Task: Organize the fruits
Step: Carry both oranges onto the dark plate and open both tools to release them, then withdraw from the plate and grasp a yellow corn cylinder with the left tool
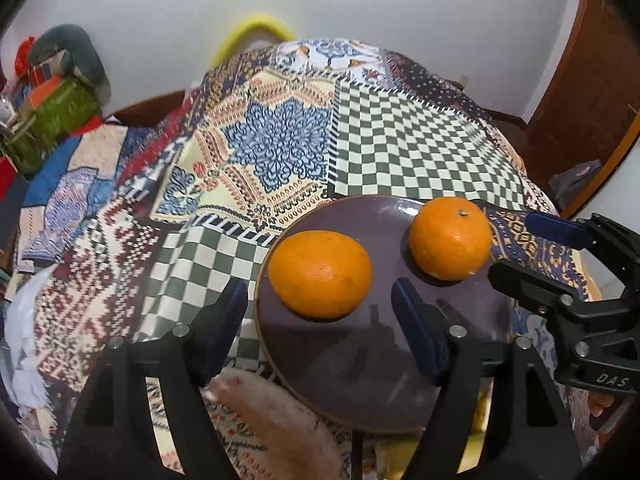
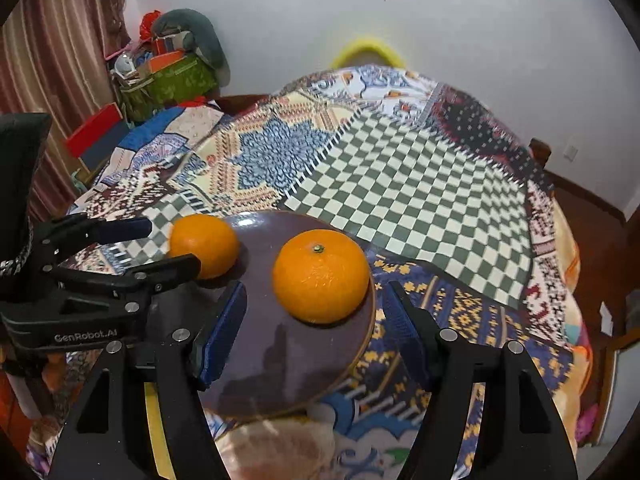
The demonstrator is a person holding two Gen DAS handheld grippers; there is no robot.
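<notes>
Two oranges lie on a dark purple plate [image 1: 360, 368] on a patchwork tablecloth. In the left wrist view the left orange [image 1: 320, 274] sits just ahead of my open left gripper [image 1: 318, 320], between its blue-padded fingers but not touched. The right orange [image 1: 450, 238], stem up, lies at the plate's right side, next to my right gripper [image 1: 516, 248]. In the right wrist view the stem-up orange [image 2: 320, 276] sits just ahead of my open, empty right gripper [image 2: 316, 320] on the plate [image 2: 280, 368]. The other orange [image 2: 204, 246] lies further left, partly behind my left gripper [image 2: 160, 244].
The patchwork tablecloth [image 1: 400, 148] covers the round table. A yellow chair back [image 1: 256, 30] stands at the far side. A shelf with a green bag and clutter [image 2: 172, 80] stands at the back left. A wooden door [image 1: 580, 92] is at the right.
</notes>
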